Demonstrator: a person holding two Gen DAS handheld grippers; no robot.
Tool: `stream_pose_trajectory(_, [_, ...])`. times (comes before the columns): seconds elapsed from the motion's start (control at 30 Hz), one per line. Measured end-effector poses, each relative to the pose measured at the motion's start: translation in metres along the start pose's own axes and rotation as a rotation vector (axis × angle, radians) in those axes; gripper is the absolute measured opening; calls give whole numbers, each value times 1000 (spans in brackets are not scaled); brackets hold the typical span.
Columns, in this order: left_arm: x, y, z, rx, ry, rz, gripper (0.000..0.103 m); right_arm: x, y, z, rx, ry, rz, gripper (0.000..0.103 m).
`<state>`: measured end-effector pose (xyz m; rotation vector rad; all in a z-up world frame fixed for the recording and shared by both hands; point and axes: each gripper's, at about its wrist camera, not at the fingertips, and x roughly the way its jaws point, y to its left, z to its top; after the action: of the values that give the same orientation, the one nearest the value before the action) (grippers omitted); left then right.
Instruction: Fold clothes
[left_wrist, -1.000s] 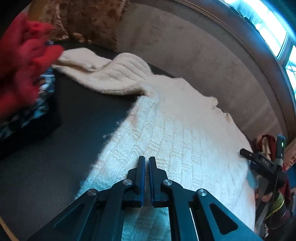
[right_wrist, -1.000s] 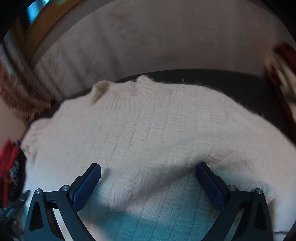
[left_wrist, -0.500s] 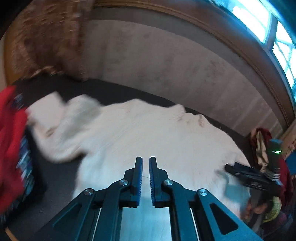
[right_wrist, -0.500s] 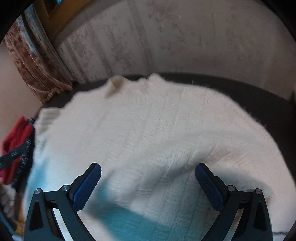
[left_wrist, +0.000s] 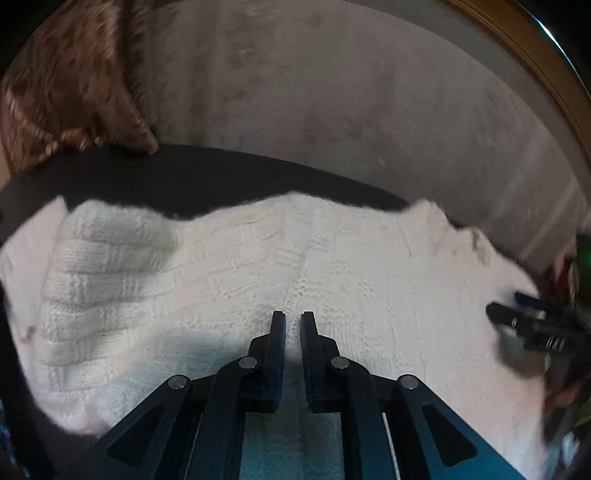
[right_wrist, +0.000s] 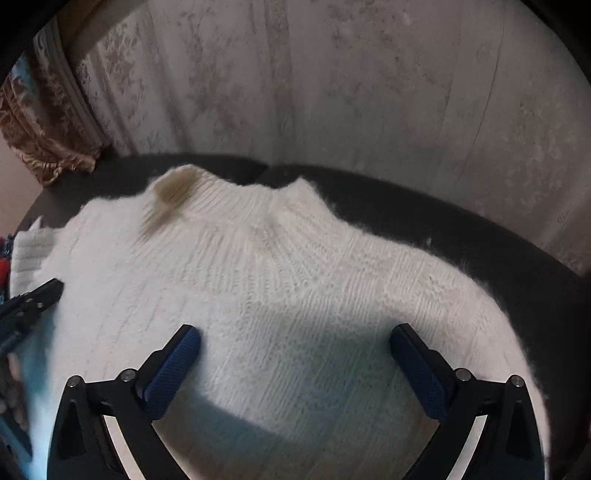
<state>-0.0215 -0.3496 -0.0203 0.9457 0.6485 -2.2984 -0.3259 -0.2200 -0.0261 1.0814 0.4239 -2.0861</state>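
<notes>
A cream knitted sweater lies spread on a dark surface; its ribbed collar points toward the wall in the right wrist view. My left gripper is shut with a thin gap, empty, just above the sweater's body. My right gripper is wide open over the sweater below the collar, holding nothing. The right gripper shows at the right edge of the left wrist view; the left one shows at the left edge of the right wrist view.
A pale patterned wall runs behind the dark surface. A brown patterned curtain hangs at the far left. Red and patterned clothes sit at the left edge.
Both grippers have moved forward over the sweater toward the wall. The left view swung right, so the red clothes pile has left it. The jaws of both have kept their positions.
</notes>
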Motion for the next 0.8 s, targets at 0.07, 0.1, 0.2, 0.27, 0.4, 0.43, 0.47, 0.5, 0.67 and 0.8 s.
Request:
stream_pose_trajectory(0.07, [4,1,5,-4,-4,8,8,0,0,2,6,-20,-4,103])
stream_pose_trajectory(0.1, [5,2,7,-6,-6,12,8,-1,0,2,5,-25,-5,103])
stream_pose_trajectory(0.2, [5,-3,6,21,-11,40,8,-4,1,0,0,-36,-11,103])
stream_pose_trajectory(0.27, [6,-5,7,33,-9,53,8,-6,1,0,-3,-33,-15,103])
stream_pose_trajectory(0.4, [-2,-11,4,78,6,98,8,-31,0,-7,5,-42,11,101])
stream_pose_trajectory(0.43, [-7,-13,3,89,5,117,8,-48,-2,-14,17,-75,31,101])
stream_pose_trajectory(0.47, [-12,-15,2,101,5,135,8,-69,-8,-26,45,-114,61,101])
stream_pose_trajectory(0.5, [-22,-18,-2,105,-8,121,8,-90,-14,-38,76,-154,92,101])
stream_pose_trajectory(0.67, [-78,-46,-47,137,-22,-52,9,-178,-64,-118,200,-228,107,101])
stream_pose_trajectory(0.8, [-109,-68,-94,129,29,-182,10,-239,-114,-201,319,-176,-16,101])
